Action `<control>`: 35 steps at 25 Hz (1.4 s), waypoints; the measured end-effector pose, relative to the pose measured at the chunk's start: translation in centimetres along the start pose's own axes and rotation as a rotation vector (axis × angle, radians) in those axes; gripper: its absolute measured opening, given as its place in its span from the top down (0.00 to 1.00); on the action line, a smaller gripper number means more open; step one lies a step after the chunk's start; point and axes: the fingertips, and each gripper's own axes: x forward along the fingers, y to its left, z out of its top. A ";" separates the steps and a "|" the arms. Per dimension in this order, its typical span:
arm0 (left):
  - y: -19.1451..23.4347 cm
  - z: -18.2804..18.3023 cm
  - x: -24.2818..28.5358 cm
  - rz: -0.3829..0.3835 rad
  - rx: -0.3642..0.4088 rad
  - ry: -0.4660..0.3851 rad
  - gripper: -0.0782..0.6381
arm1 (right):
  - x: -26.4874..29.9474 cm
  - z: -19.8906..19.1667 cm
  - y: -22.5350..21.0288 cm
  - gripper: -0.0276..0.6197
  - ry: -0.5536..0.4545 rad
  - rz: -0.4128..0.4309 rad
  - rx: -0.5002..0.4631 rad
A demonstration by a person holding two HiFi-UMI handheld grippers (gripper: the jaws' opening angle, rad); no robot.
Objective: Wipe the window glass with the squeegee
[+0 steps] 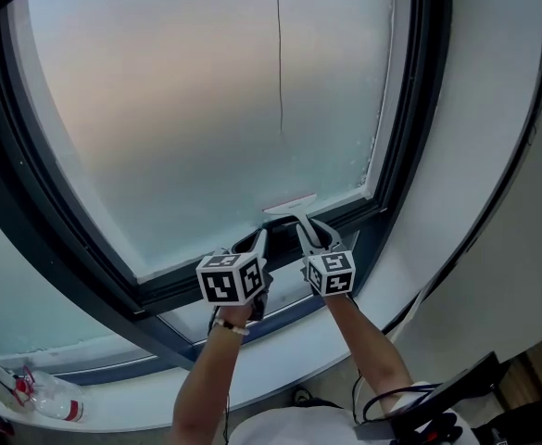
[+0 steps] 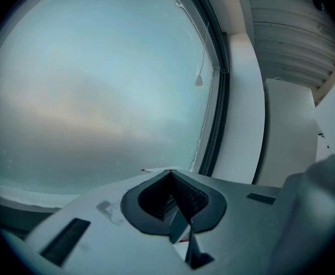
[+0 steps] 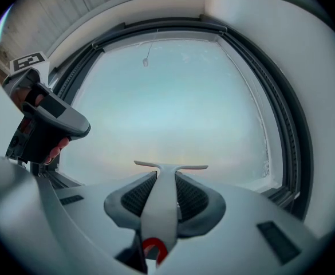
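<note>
A large frosted window pane fills the head view inside a dark frame. My right gripper is shut on the white handle of the squeegee, whose thin blade lies across the bottom of the glass near the lower right corner. In the right gripper view the squeegee handle runs out between the pads to the blade, which sits against the pane. My left gripper hovers just left of it, jaws shut with nothing between them. It also shows at the left of the right gripper view as the left gripper.
A thin blind cord hangs down the middle of the pane. A crumpled plastic bottle lies on the white sill at the lower left. A white wall rises to the right, with dark cables below it.
</note>
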 end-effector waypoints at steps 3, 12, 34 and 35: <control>0.0 -0.4 0.0 -0.004 -0.010 0.005 0.89 | 0.0 -1.0 0.0 0.82 0.033 0.000 0.018; 0.7 -1.2 -0.5 0.007 -0.025 0.018 0.89 | 0.0 -2.8 -0.1 0.82 0.079 0.005 0.058; 2.9 9.6 -8.6 0.061 0.132 -0.140 0.89 | -1.4 19.3 11.1 0.82 -0.310 0.122 -0.047; 2.8 10.5 -9.2 0.062 0.146 -0.149 0.89 | -1.4 20.5 11.6 0.82 -0.330 0.122 -0.051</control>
